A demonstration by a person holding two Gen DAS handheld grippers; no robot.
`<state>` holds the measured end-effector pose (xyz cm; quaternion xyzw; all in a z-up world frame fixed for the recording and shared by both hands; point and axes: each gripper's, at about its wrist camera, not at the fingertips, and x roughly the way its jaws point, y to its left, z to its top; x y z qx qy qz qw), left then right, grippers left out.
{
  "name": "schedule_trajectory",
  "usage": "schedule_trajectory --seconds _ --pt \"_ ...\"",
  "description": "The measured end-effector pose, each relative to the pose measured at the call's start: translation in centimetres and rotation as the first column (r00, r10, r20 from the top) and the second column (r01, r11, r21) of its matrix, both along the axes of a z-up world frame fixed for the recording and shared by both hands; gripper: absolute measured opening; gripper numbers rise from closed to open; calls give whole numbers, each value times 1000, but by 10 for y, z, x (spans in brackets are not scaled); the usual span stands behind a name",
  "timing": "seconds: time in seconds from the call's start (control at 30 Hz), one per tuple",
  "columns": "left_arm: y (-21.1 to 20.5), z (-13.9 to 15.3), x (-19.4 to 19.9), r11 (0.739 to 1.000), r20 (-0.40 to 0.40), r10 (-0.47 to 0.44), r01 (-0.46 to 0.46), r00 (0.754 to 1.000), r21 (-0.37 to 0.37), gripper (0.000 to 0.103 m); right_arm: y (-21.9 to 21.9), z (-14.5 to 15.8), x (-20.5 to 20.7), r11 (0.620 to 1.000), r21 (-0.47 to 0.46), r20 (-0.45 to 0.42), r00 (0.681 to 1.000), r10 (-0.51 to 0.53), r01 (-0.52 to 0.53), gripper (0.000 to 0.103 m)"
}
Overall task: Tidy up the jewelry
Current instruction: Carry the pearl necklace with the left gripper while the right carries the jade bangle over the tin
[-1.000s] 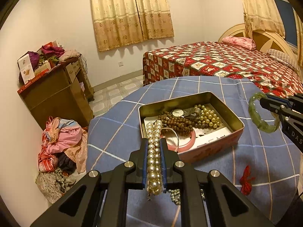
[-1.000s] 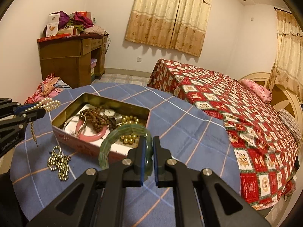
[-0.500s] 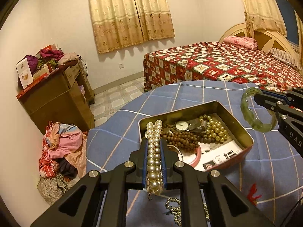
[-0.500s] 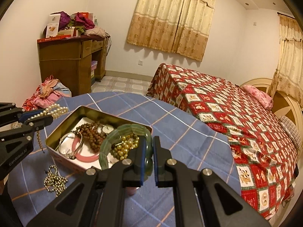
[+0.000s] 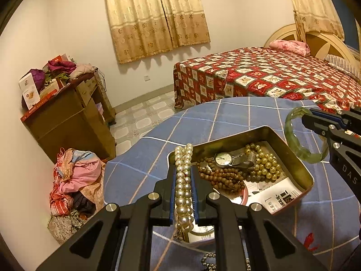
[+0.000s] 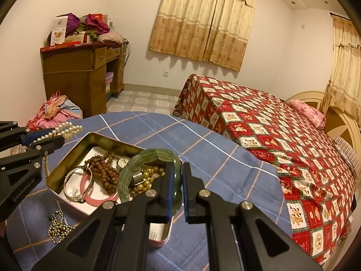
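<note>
Poised above an open metal tin (image 5: 291, 155) on a blue checked tablecloth (image 6: 203, 140), the left gripper (image 5: 183, 178) clamps a pearl strand (image 5: 183, 180) and the right gripper (image 6: 176, 180) pinches a green jade bangle (image 6: 144, 160), apparently to drop both inside.

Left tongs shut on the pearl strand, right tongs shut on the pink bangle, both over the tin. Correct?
Not quite. The right tongs are shut on the green bangle, as the right wrist view shows; the pink bangle lies in the tin. The left tongs do hold the pearl strand.
</note>
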<state>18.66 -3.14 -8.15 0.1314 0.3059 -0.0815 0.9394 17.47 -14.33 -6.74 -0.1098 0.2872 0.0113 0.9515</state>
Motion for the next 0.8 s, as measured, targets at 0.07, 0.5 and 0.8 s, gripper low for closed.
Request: schedule_trajectory --seconds 0.07,0.5,0.8 --pt "-1 -1 3 1000 -3 1 -1 1000 2 11 1 -1 3 1000 -2 -2 1000 -1 1 9" --pt "-6 -11 19 1000 -33 1 -1 999 20 11 7 -13 24 1000 3 -39 999 10 -10 9" --pt "-6 -23 27 1000 -64 0 2 998 27 11 9 -24 32 1000 2 -71 997 14 -14 9"
